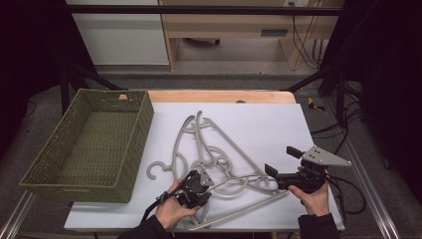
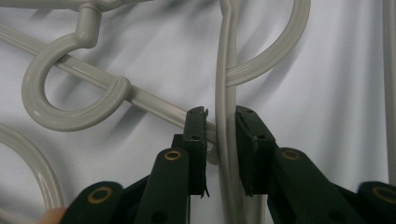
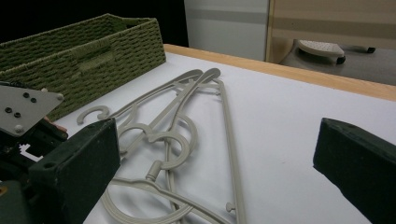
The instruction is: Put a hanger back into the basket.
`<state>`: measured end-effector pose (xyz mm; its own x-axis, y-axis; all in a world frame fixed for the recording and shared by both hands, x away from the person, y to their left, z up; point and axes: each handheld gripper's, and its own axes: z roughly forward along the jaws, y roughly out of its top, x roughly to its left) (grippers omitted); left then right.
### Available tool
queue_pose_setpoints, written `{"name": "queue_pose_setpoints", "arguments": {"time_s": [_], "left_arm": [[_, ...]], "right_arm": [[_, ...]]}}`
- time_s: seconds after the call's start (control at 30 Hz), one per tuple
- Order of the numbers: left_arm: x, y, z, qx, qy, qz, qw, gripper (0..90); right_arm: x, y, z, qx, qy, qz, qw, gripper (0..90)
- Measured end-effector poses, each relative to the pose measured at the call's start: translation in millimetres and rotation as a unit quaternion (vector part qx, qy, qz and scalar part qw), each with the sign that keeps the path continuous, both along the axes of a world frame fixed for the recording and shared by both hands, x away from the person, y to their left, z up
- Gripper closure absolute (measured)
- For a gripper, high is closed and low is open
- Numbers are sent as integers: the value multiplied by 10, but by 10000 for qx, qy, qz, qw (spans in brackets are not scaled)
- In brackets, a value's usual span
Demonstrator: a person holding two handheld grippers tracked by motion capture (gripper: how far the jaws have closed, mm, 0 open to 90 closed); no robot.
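Observation:
Several grey plastic hangers [image 1: 219,164] lie tangled on the white sheet. My left gripper [image 1: 198,180] points down at the near end of the pile. In the left gripper view its jaws [image 2: 222,126] straddle one hanger's thin upright bar [image 2: 225,84]. The right pad touches the bar and a narrow gap shows at the left pad, so the gripper is open. A hook [image 2: 70,98] of another hanger lies to the left, over a crossing bar. My right gripper [image 1: 282,161] hovers open at the pile's right side, jaws [image 3: 215,140] wide apart and with nothing between them, looking across the hangers [image 3: 177,126].
A green woven basket [image 1: 45,172] stands at the table's left, seen again as the basket [image 3: 88,51] in the right gripper view. The white sheet [image 1: 268,124] covers the table up to a wooden strip [image 1: 219,96] at the far edge. Cables trail off to the right.

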<state>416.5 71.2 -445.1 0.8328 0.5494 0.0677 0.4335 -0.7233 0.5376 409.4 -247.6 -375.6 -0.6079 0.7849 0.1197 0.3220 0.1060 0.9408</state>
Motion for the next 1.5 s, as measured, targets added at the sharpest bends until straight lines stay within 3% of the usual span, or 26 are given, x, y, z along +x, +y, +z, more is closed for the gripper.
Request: {"name": "queue_pose_setpoints", "arguments": {"time_s": [0.07,0.57,0.7,0.77,0.8,1.07,1.27,1.5], "left_arm": [[0,3,8,19,-13,28,10000,802],[-45,36,23,-206,-52,56,9998,820],[-71,51,47,-435,-32,87,9990,824],[-80,66,80,-434,-4,21,9991,825],[-92,59,79,-561,-10,59,9984,825],[-155,86,200,-892,-15,-27,9960,827],[-168,160,333,-998,-115,-6,9949,828],[-123,309,423,-1138,-244,213,9930,827]], "right_arm": [[4,3,-5,-31,-2,-10,10000,8],[6,-1,-6,-24,12,-9,10000,8],[7,-3,-8,-27,10,-5,10000,8],[5,-9,-4,-22,4,1,10000,10],[4,-10,-3,-20,2,-8,10000,9],[-4,-25,8,9,-24,-1,10000,11],[-15,-49,23,10,-53,-11,10000,12],[-25,-74,40,36,-95,-44,9999,10]]}}
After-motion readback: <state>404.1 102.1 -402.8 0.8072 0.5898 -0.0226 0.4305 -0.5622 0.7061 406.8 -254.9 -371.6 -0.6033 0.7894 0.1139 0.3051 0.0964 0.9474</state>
